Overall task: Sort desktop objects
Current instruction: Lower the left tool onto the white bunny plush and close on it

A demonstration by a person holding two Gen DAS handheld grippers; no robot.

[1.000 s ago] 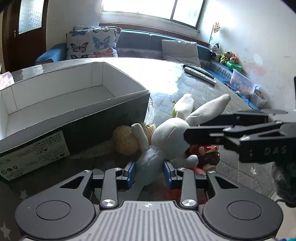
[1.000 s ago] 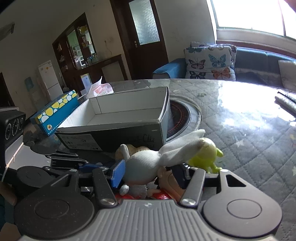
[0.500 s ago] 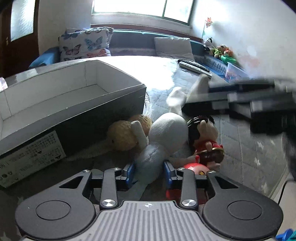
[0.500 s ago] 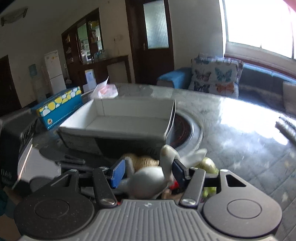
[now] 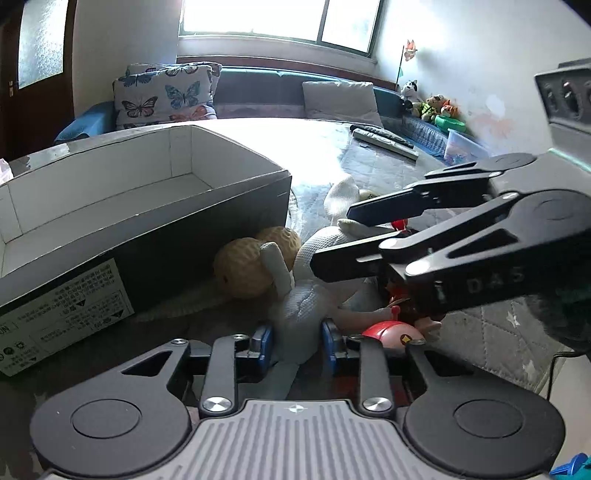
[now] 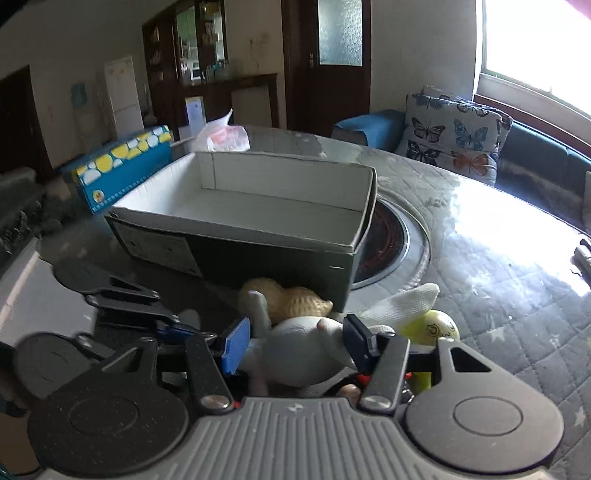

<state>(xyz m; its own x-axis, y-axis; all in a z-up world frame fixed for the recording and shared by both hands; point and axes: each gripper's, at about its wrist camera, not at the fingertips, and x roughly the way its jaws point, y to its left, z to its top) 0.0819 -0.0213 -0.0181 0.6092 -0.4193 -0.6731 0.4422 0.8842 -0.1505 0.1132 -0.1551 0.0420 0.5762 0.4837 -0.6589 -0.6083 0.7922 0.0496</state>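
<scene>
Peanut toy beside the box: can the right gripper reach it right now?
Probably not: the white rabbit sits between the fingers of the right gripper, in front of the peanut toy, its arm draped across it.

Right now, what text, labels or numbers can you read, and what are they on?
"DAS": raised letters on the right claw body, seen from the left wrist view.
White label on the shoe box: printed lines and symbols, too small to read.
Blue spotted box: no readable text.

light: daylight from window [image 5: 273, 18], blown out | glare: white patch on table [image 6: 517, 229] | room behind: dim | edges: fisheye-curved, dark corners | focus: mostly sharp
</scene>
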